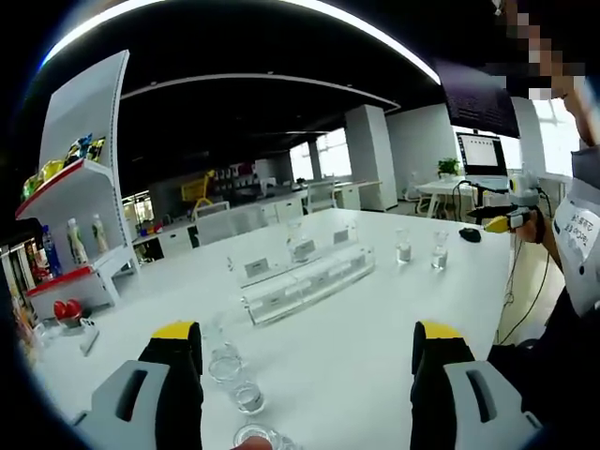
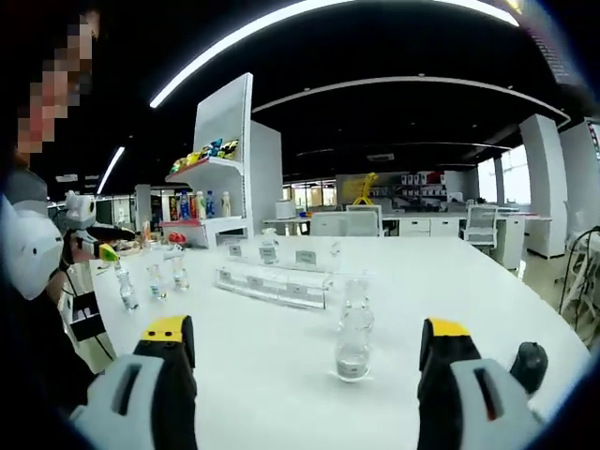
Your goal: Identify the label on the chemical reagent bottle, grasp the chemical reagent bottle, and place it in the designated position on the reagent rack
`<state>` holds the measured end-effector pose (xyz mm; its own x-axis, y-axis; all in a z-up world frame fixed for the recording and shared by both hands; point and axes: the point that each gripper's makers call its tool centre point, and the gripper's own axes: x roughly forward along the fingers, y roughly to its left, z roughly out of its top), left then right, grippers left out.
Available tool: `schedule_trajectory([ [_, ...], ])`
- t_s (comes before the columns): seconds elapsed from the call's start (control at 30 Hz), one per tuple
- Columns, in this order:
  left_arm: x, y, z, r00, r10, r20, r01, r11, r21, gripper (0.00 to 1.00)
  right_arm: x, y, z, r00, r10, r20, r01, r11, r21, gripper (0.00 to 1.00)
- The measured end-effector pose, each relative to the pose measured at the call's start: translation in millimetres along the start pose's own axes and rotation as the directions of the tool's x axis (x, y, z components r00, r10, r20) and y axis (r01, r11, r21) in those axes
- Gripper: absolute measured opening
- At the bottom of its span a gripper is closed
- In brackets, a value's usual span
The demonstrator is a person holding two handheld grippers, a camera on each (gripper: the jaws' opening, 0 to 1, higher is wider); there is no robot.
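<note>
Tabletop [image 2: 281,375] lies bare around an upright bottle [image 2: 354,342]. Rack [image 2: 272,284] runs crosswise beyond it. Both the left gripper [image 1: 307,339] and right gripper [image 2: 305,336] gape wide, holding nothing.

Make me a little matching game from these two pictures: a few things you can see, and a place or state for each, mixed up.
Things:
1. clear rack
2. glass bottle
3. computer mouse
4. right tongs

Places or states:
A. by the table edge, beside the right tongs' right jaw
B. open, holding nothing
C. standing between the right tongs' jaws, farther out on the table
D. lying across the middle of the white table, with small labels on it

Pairs: 1-D, 2-C, 3-A, 4-B
</note>
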<state>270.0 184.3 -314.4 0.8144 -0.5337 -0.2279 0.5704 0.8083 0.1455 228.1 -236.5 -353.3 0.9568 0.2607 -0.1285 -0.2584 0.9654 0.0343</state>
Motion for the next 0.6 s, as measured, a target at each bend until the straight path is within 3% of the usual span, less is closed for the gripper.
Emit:
schedule_trajectory([
  [0.6,2,1.0,-3.6,1.0,0.003,-0.016,-0.002,1.0,0.014,0.93,7,-2,-15.5,0.999,-0.011,-0.046,0.01,1.0,-0.024,0.95],
])
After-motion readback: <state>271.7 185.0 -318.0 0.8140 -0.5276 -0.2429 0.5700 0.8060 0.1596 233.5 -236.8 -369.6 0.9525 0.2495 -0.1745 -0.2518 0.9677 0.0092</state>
